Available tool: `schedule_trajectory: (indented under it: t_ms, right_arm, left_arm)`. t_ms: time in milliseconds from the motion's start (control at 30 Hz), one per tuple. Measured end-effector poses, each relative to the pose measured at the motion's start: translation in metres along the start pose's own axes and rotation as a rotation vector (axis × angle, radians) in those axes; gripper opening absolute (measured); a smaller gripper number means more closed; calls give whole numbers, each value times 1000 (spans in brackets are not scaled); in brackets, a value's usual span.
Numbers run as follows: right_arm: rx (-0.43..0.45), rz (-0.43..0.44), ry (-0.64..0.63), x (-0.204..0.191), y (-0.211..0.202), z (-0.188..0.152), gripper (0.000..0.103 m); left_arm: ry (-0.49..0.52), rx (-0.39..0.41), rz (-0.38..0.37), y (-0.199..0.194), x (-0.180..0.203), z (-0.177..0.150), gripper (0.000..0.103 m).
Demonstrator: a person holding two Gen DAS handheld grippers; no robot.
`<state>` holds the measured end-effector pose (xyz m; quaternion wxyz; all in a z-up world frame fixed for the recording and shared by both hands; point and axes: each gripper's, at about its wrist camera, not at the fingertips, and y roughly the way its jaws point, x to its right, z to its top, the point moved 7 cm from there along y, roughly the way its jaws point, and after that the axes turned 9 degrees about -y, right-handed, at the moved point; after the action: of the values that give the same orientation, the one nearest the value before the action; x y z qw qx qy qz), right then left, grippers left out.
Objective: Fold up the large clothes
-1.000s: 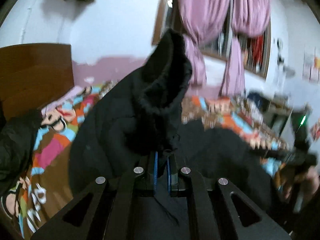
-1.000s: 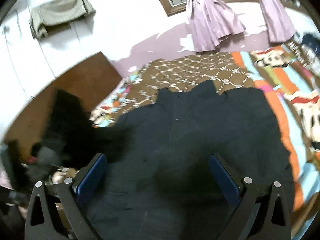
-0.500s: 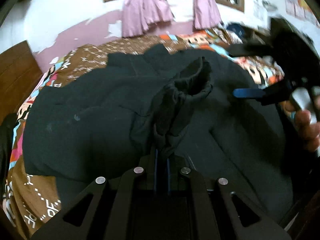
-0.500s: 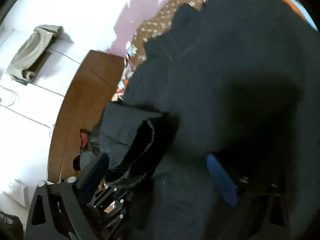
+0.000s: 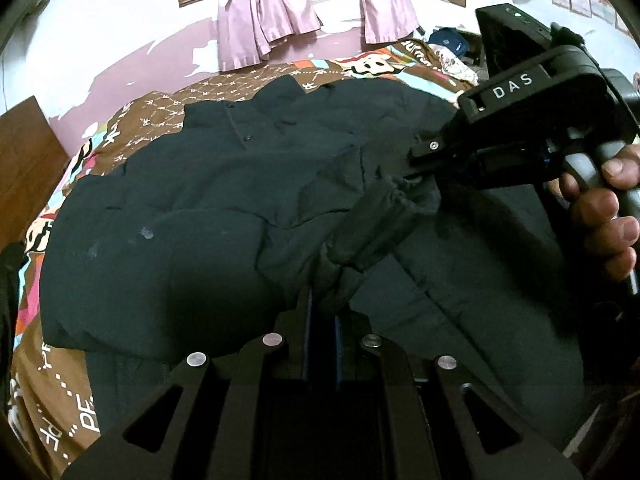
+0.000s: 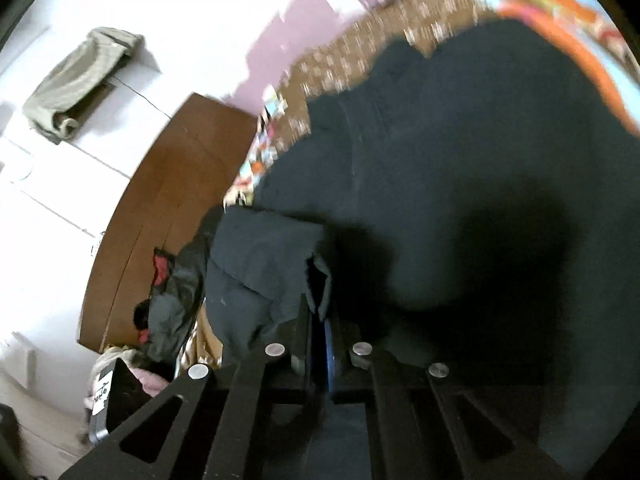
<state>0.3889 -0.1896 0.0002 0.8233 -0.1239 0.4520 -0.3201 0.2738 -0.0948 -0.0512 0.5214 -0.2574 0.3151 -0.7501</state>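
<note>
Sleeve (image 5: 380, 224) came down from raised onto coat (image 5: 192, 216), spread on bed (image 5: 52, 384). Left tool (image 5: 320, 320) pinches cuff; right tool (image 6: 318, 316) just closed on cloth. Lay sleeve flat across chest, smooth before letting go.

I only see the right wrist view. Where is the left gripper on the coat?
Observer: The left gripper is shut on the sleeve, back from its cuff.
Operator: And where does my right one sit?
Observer: The right gripper pinches the cuff end; its jaws have just been closing on that fabric.
Operator: How does the sleeve run?
Observer: It crosses the spread coat from one gripper to the other.
</note>
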Motion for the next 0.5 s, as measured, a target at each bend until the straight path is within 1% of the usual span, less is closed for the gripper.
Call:
schedule_trajectory:
  t_ms: [33,67,100,133,167,200,233,300,400,433,500]
  right_arm:
    - [39,-23,-29,-3,-9,7,5]
    - [68,-39,-45,-5,-14,12,5]
    - [106,-61,-60,-6,-21,19,5]
    - [151,-106,-81,-7,-32,25,5]
    - [177,-145,-99,-7,-34,29,5]
    - [211,-210,-132,-6,-42,33,5]
    - [237,-269,-158,-6,-46,35,5]
    - [267,-362,-188,0,-52,36,5]
    - [270,-510,-224,14,-52,34,5]
    - [262,-557,-227,20,-50,32,5]
    - [248,-604,-218,31,-49,30,5]
  left_arm:
    - [-7,5,-21,-4,1,2,16]
    - [-18,16,-58,-8,2,5,22]
    - [-32,30,-109,-13,3,9,40]
    - [-46,54,-155,-20,3,12,54]
    - [-55,80,-191,-26,3,16,57]
    - [-59,110,-227,-34,3,20,59]
    - [-58,132,-243,-39,3,24,60]
    - [-57,164,-229,-45,-2,32,60]
    - [-102,202,-206,-50,-18,45,60]
    - [-131,206,-180,-49,-27,50,60]
    - [-190,208,-118,-45,-46,56,60]
